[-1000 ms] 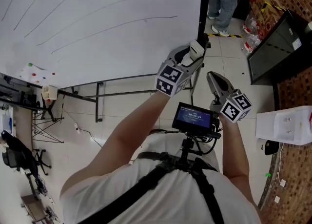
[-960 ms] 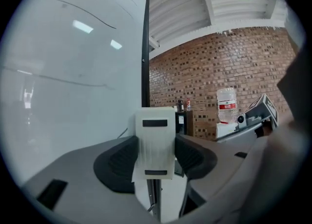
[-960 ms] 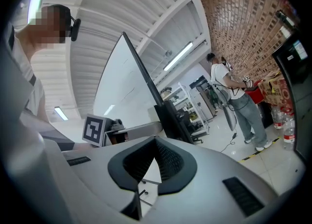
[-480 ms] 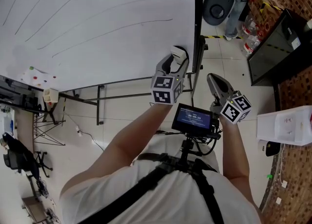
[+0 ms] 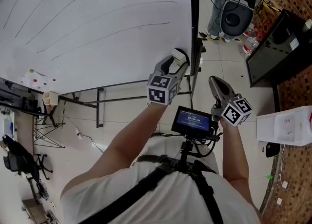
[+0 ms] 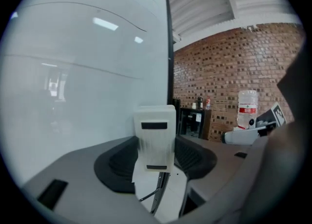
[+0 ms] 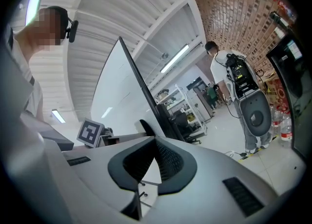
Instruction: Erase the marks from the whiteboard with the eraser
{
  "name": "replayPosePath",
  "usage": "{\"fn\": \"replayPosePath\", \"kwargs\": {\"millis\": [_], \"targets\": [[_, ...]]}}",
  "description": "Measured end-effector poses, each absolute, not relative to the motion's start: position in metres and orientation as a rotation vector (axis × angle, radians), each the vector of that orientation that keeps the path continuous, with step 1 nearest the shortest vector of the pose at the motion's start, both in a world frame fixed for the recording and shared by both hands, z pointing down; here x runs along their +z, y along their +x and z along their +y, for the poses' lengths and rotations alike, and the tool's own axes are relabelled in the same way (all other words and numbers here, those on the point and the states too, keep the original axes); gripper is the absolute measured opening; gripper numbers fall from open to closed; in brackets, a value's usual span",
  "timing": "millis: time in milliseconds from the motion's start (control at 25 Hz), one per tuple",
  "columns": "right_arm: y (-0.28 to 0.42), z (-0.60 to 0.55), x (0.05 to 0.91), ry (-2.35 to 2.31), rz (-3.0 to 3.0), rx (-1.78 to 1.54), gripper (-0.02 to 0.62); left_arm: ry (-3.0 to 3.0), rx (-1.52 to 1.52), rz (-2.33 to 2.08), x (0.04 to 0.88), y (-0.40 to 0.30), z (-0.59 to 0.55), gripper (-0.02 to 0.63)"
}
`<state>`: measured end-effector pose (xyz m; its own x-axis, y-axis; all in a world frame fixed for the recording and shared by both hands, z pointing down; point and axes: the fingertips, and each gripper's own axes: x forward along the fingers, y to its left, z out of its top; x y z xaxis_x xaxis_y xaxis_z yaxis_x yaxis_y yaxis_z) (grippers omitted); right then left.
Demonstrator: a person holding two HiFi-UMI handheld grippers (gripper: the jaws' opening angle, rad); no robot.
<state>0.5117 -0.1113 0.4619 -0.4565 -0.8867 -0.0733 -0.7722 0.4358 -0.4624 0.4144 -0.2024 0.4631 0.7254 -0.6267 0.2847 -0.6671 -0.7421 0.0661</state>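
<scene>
Eraser (image 6: 155,130) sits clamped upright between the jaws of your left gripper (image 5: 175,62), near the right edge of the whiteboard (image 5: 97,28). The long curved marks (image 5: 122,10) run above it and to its left. I cannot tell whether it touches the surface. That grip seems meant to leave its broad face free for wiping. Your right gripper (image 7: 154,145) hangs further right, jaws together on nothing, likely parked clear of the wiping path.

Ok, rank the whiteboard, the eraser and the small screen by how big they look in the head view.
1. whiteboard
2. small screen, though it sits nearer the camera
3. eraser, only partly visible
</scene>
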Motion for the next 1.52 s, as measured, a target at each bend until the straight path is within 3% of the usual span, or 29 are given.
{"fn": "replayPosePath", "kwargs": {"millis": [200,480,600,1120,1520], "targets": [[0.499,-0.117,0.463,-1.399,2.414,-0.535,0.02,2.672,0.288,-1.149,0.463,0.377,-0.208,0.265],[0.512,-0.118,0.451,-1.413,2.399,-0.488,0.02,2.869,0.366,-0.981,0.435,0.46,-0.205,0.265],[0.516,-0.104,0.462,-1.426,2.38,-0.52,0.02,2.863,0.389,-0.969,0.44,0.464,-0.194,0.265],[0.472,-0.097,0.448,-1.314,2.413,-0.57,0.02,2.654,0.24,-1.293,0.441,0.291,-0.189,0.265],[0.363,-0.077,0.458,-1.153,2.578,-0.614,0.02,2.555,0.226,-1.195,0.491,0.207,-0.123,0.265]]}}
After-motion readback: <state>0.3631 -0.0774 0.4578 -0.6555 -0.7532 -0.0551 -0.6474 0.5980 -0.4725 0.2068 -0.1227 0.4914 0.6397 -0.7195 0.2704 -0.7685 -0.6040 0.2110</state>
